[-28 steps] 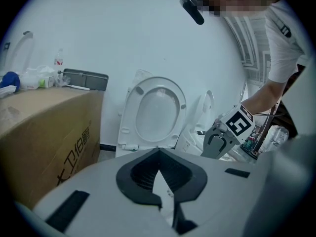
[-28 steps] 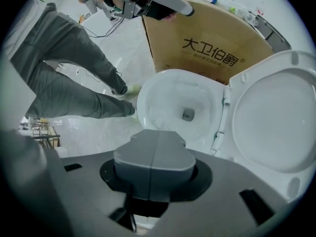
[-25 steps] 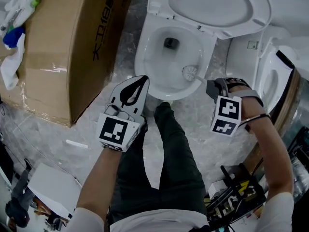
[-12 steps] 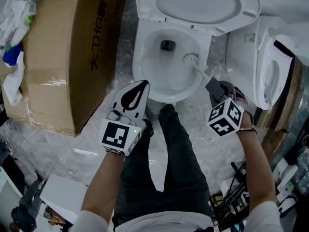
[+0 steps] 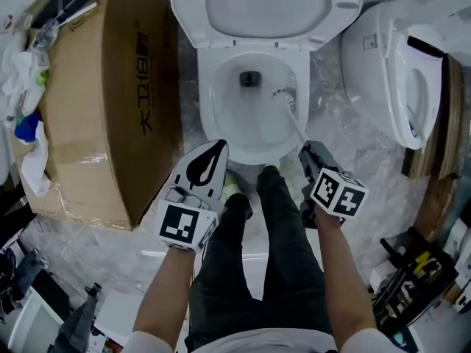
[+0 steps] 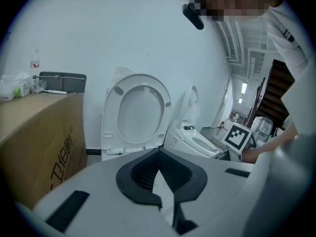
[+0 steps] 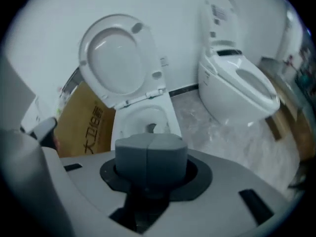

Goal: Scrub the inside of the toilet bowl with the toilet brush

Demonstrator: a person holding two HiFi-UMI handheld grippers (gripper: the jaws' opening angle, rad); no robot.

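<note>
The white toilet bowl (image 5: 212, 103) stands open at the top middle of the head view, its lid (image 5: 265, 6) raised. The toilet brush (image 5: 282, 98) has its white head inside the bowl, against the right wall near the drain. Its thin handle (image 5: 297, 129) runs down and back over the front rim into my right gripper (image 5: 307, 153), which is shut on it. In the right gripper view the grey pads (image 7: 149, 154) meet, and the bowl (image 7: 145, 118) lies ahead; the brush is hidden there. My left gripper (image 5: 213, 150) hangs shut and empty just in front of the bowl's left front rim.
A large cardboard box (image 5: 103, 101) stands close on the bowl's left, with rags (image 5: 29, 123) beyond it. A second white toilet (image 5: 397, 65) stands at the right. The person's legs (image 5: 272, 234) are between the grippers. Tools (image 5: 412, 271) lie at the lower right.
The brush head has slid from the bowl's front right toward the drain. My right gripper has swung left and in toward the front rim. The left gripper has barely moved.
</note>
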